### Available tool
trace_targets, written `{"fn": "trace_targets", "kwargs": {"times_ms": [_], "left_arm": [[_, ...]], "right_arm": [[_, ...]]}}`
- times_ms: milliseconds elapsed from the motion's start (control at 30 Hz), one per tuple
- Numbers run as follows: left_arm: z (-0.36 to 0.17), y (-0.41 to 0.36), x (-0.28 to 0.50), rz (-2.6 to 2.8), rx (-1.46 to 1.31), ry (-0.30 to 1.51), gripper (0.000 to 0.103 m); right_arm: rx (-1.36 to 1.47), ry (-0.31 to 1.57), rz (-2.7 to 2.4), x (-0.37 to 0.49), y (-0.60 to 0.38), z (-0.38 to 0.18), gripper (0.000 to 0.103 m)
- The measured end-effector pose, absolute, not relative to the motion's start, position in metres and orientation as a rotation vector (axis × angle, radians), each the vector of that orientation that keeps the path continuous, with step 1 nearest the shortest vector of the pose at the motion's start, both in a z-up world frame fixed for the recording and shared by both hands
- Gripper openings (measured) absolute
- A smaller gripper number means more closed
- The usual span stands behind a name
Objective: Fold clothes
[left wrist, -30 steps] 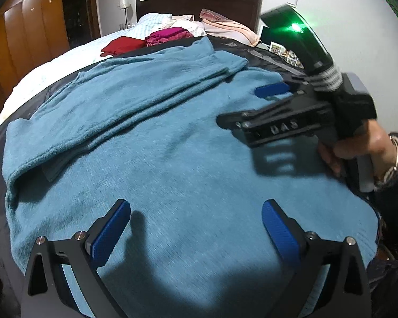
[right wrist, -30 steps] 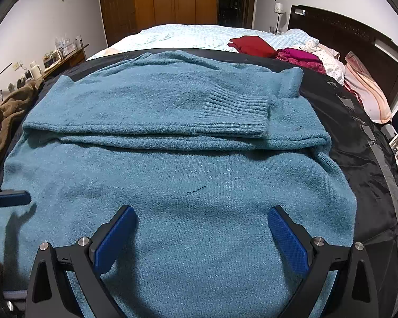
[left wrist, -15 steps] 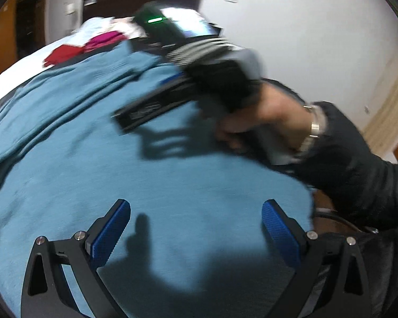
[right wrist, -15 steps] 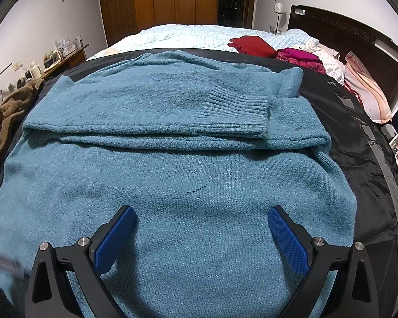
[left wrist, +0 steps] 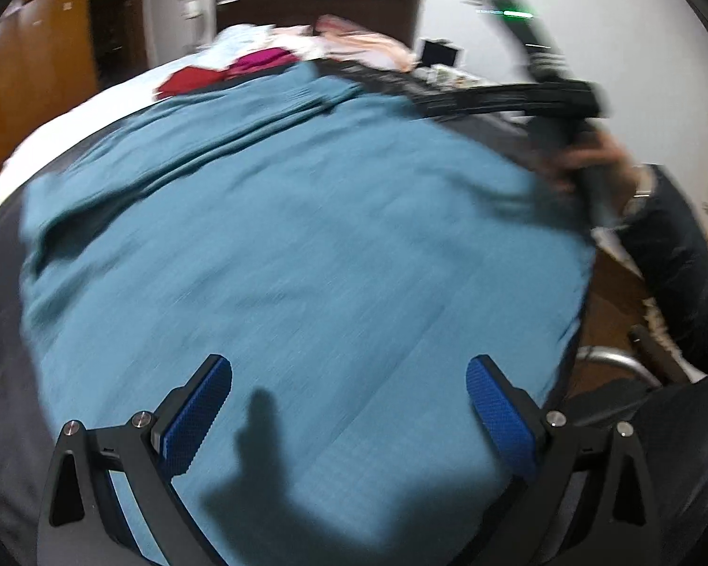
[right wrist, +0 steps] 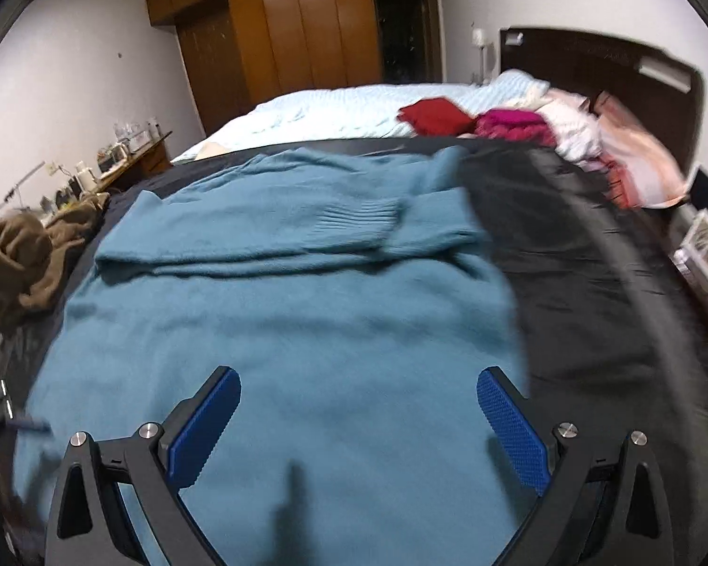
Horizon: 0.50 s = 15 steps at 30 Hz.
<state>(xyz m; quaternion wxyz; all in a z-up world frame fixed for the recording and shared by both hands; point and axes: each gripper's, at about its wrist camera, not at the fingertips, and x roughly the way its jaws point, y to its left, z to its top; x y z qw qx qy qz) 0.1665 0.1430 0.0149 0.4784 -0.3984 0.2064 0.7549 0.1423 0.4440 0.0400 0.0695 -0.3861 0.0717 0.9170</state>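
A teal knit sweater (left wrist: 297, 245) lies flat on a dark sheet on the bed, its sleeves folded across the chest; it also shows in the right wrist view (right wrist: 283, 311), with a ribbed cuff (right wrist: 354, 221) on top. My left gripper (left wrist: 349, 415) is open and empty above the sweater's near hem. My right gripper (right wrist: 358, 424) is open and empty above the lower body of the sweater. In the left wrist view the right gripper's body (left wrist: 557, 99) is blurred at the sweater's far right edge.
A dark sheet (right wrist: 566, 283) lies bare right of the sweater. Red (right wrist: 434, 115) and magenta (right wrist: 514, 125) clothes and pale pillows (right wrist: 632, 160) sit near the headboard. A brown garment (right wrist: 28, 264) lies at the left edge. Wardrobe (right wrist: 297, 37) stands behind.
Both grippers have moved and the views are blurred. The right gripper has lifted and swung away to the sweater's right edge. Both stay open.
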Motion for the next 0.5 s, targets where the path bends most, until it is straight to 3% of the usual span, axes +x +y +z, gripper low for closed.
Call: {"fn": "trace_targets", "kwargs": {"times_ms": [233, 500], "left_arm": [[0.019, 0.089, 0.156, 2.035, -1.037, 0.470, 0.101], [0.019, 0.029, 0.142, 2.164, -1.146, 0.319, 0.101]], "right_arm": [[-1.185, 0.281, 2.691, 0.233, 0.477, 0.039, 0.102], [-1.287, 0.278, 2.672, 0.274, 0.458, 0.014, 0.102]]}}
